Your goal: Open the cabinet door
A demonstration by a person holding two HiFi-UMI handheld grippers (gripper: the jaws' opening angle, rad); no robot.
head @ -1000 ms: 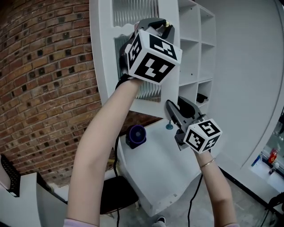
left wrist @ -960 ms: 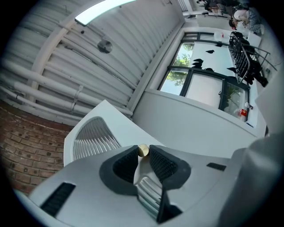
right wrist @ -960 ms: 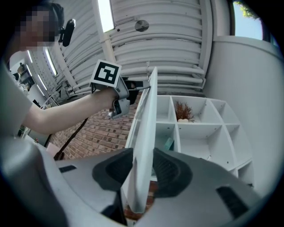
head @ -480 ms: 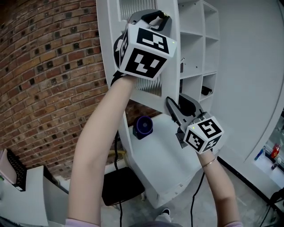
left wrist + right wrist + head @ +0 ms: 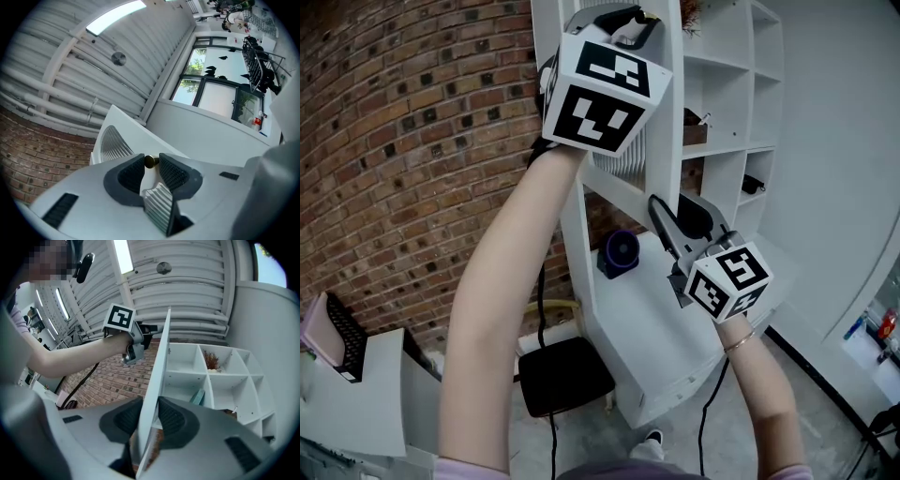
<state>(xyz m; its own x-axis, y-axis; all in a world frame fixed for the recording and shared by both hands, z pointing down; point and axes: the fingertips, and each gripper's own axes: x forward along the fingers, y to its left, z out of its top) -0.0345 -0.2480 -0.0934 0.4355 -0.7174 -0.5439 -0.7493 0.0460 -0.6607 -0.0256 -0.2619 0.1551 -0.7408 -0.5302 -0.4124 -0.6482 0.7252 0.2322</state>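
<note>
The white cabinet door [image 5: 666, 112] with its ribbed glass panel [image 5: 619, 159] stands swung out from the shelves. High on the door, my left gripper [image 5: 151, 165] sits behind its marker cube [image 5: 600, 94]. Its jaws have just been opening, but the small brass knob [image 5: 151, 161] still sits between the pads and touches both. Lower down, my right gripper [image 5: 661, 220] has just been closing. In the right gripper view its pads [image 5: 171, 418] press both faces of the door's thin edge [image 5: 157, 376].
Open white shelves [image 5: 722, 94] behind the door hold a few small items. A brick wall [image 5: 412, 141] runs along the left. Below are a white desk [image 5: 656, 347] with a dark round object [image 5: 621, 251] on it and a black seat [image 5: 562, 375].
The door has swung further away from the shelves, baring more of the compartments. Both grippers have travelled with it, the left one at the top and the right one on the edge.
</note>
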